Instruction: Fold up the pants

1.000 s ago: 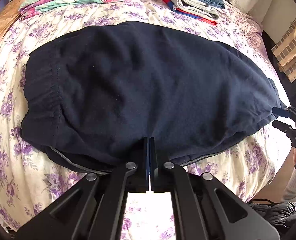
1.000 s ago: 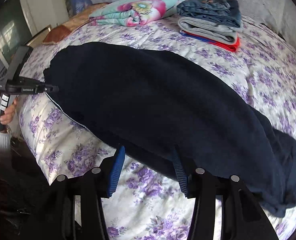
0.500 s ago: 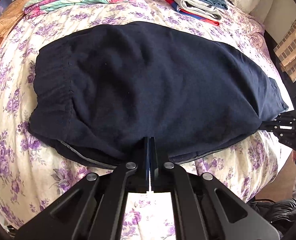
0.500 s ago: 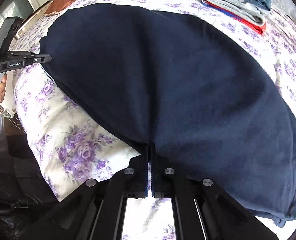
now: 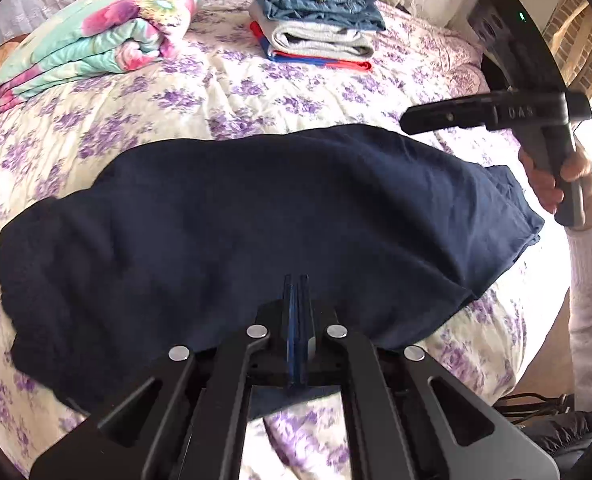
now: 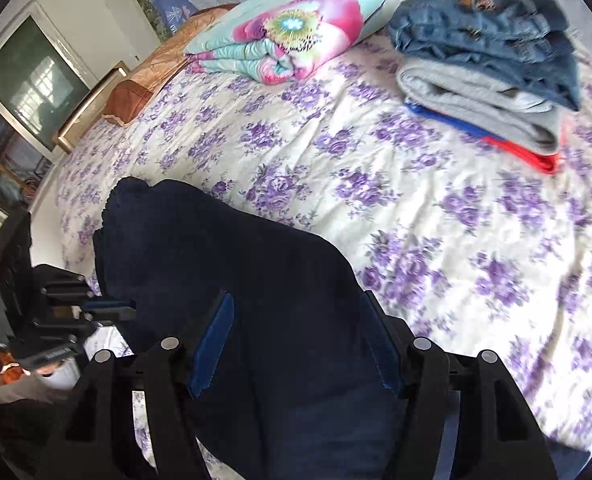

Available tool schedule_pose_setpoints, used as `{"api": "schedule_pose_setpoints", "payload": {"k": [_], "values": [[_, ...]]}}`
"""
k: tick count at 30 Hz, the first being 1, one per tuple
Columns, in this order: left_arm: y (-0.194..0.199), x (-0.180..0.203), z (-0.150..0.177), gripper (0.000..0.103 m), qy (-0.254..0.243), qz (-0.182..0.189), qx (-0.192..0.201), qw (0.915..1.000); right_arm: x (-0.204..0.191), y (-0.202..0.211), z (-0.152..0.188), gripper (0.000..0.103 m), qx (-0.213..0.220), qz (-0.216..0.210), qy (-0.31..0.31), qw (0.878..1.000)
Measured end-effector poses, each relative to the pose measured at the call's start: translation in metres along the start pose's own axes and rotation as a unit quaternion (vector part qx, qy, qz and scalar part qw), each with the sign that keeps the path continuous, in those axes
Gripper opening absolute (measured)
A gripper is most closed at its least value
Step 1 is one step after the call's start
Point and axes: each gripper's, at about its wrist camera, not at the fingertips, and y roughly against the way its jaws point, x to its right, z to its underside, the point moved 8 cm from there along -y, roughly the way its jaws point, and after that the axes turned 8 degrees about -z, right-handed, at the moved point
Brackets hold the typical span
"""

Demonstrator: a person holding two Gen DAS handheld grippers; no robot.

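**Q:** What has moved since half a second ago?

**A:** Both tools have lifted. Half a second back, the right gripper (image 6: 296, 340) was pressed together on the near hem of the navy pants (image 5: 256, 232); its blue pads (image 6: 212, 344) now stand spread wide, with cloth seen between and beneath them. Whether they touch the fabric cannot be told from this angle. The garment, formerly a long spread shape, now lies as a shorter, doubled bundle.

**Q:** And the left gripper (image 5: 296, 292)?

**A:** Its fingers are pressed together at 6 o'clock of the left wrist view, over the near edge of the pants. They appear to pinch a thin fold, though the cloth between them is hard to make out.

**Q:** How are the hands posed?

**A:** In the left wrist view, the right hand (image 5: 555, 184) grips its handle at 3 o'clock, with the tool held level above the right end of the pants and pointing toward 9 o'clock.

**Q:** Where do the pants lie?

**A:** Across the near part of the floral bedspread (image 6: 415, 208). A folded quilt (image 5: 96, 40) sits at 11 o'clock and a stack of folded clothes (image 5: 319, 20) at 12 o'clock, both well apart from the pants.
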Motion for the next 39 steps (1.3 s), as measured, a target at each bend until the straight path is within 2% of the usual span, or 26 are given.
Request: {"api": "schedule_pose_setpoints", "payload": {"k": [2, 3, 5, 6, 9, 11, 18, 22, 25, 26, 27, 28, 29, 31, 33, 34, 37, 39], "values": [[-0.030, 0.003, 0.001, 0.001, -0.004, -0.008, -0.040, 0.9992, 0.012, -0.019, -0.009, 0.066, -0.025, 0.026, 0.008, 0.999], [-0.041, 0.002, 0.005, 0.001, -0.001, -0.009, -0.058, 0.9983, 0.018, -0.027, -0.009, 0.066, -0.040, 0.024, 0.005, 0.999], [-0.046, -0.001, 0.011, 0.001, 0.004, 0.003, -0.054, 0.9985, 0.023, -0.044, 0.000, 0.065, -0.081, -0.006, -0.015, 0.997], [-0.043, -0.004, 0.016, 0.001, 0.005, 0.010, -0.054, 0.9985, 0.021, -0.048, 0.010, 0.062, -0.104, -0.024, -0.014, 0.994], [-0.036, -0.014, 0.030, 0.001, 0.032, 0.037, -0.058, 0.9971, -0.014, -0.049, 0.045, 0.064, -0.173, -0.075, 0.079, 0.979], [-0.035, -0.017, 0.034, 0.001, 0.043, 0.048, -0.054, 0.9965, -0.025, -0.050, 0.054, 0.068, -0.185, -0.093, 0.113, 0.972], [-0.035, -0.014, 0.031, 0.001, 0.034, 0.034, -0.059, 0.9971, -0.035, -0.088, -0.001, 0.067, -0.138, -0.151, 0.097, 0.974], [-0.035, -0.016, 0.029, 0.001, 0.036, 0.033, -0.056, 0.9973, -0.050, -0.076, -0.021, 0.066, -0.081, -0.183, 0.092, 0.976], [-0.035, -0.017, 0.030, 0.001, 0.034, 0.035, -0.053, 0.9974, -0.061, -0.046, -0.029, 0.051, -0.028, -0.221, 0.084, 0.971], [-0.034, -0.015, 0.032, 0.001, 0.034, 0.035, -0.054, 0.9974, -0.064, -0.039, -0.031, 0.041, -0.013, -0.227, 0.080, 0.971], [-0.034, -0.015, 0.030, 0.001, 0.033, 0.035, -0.055, 0.9973, -0.066, -0.035, -0.032, 0.026, -0.006, -0.220, 0.083, 0.972], [-0.035, -0.014, 0.029, 0.001, 0.032, 0.034, -0.056, 0.9973, -0.066, -0.035, -0.031, 0.019, -0.008, -0.201, 0.090, 0.975], [-0.036, -0.013, 0.028, 0.001, 0.031, 0.031, -0.057, 0.9974, -0.067, -0.038, -0.032, 0.005, -0.013, -0.178, 0.097, 0.979], [-0.035, -0.012, 0.027, 0.001, 0.027, 0.025, -0.057, 0.9977, -0.064, -0.038, -0.037, 0.004, 0.002, -0.123, 0.107, 0.987], [-0.035, -0.006, 0.025, 0.001, 0.024, 0.018, -0.062, 0.9976, -0.055, -0.036, -0.049, 0.004, 0.026, -0.037, 0.118, 0.992], [-0.035, -0.005, 0.024, 0.001, 0.021, 0.013, -0.066, 0.9975, -0.051, -0.034, -0.055, 0.004, 0.031, -0.009, 0.117, 0.993], [-0.037, 0.006, 0.021, 0.001, 0.007, -0.009, -0.070, 0.9975, -0.034, -0.041, -0.071, 0.003, 0.010, 0.038, 0.105, 0.994], [-0.041, 0.007, 0.021, 0.001, 0.009, -0.013, -0.076, 0.9970, -0.012, -0.071, -0.068, 0.004, -0.016, 0.065, 0.096, 0.993]]}}
